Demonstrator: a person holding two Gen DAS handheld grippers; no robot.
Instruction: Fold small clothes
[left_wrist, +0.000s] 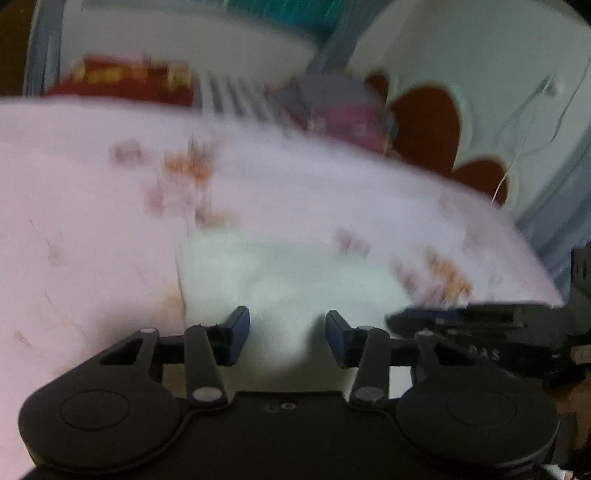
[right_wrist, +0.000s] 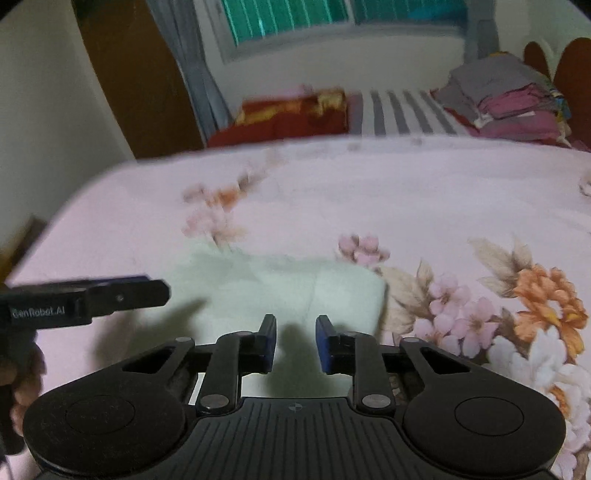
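A small pale green cloth (right_wrist: 273, 291) lies folded flat on the pink floral bedsheet (right_wrist: 369, 199), just ahead of both grippers. It also shows in the blurred left wrist view (left_wrist: 288, 280). My left gripper (left_wrist: 287, 334) is open and empty, hovering over the cloth's near edge. My right gripper (right_wrist: 295, 341) is open and empty, also over the near edge. The left gripper's fingers appear side-on in the right wrist view (right_wrist: 129, 291), at the cloth's left side. The right gripper's fingers show at the right of the left wrist view (left_wrist: 461, 321).
A pile of folded clothes (right_wrist: 506, 99) sits at the far right of the bed. A red and gold blanket (right_wrist: 291, 110) and a striped cloth (right_wrist: 402, 110) lie along the far edge. A window (right_wrist: 332, 18), curtains and a brown door (right_wrist: 140, 81) stand behind.
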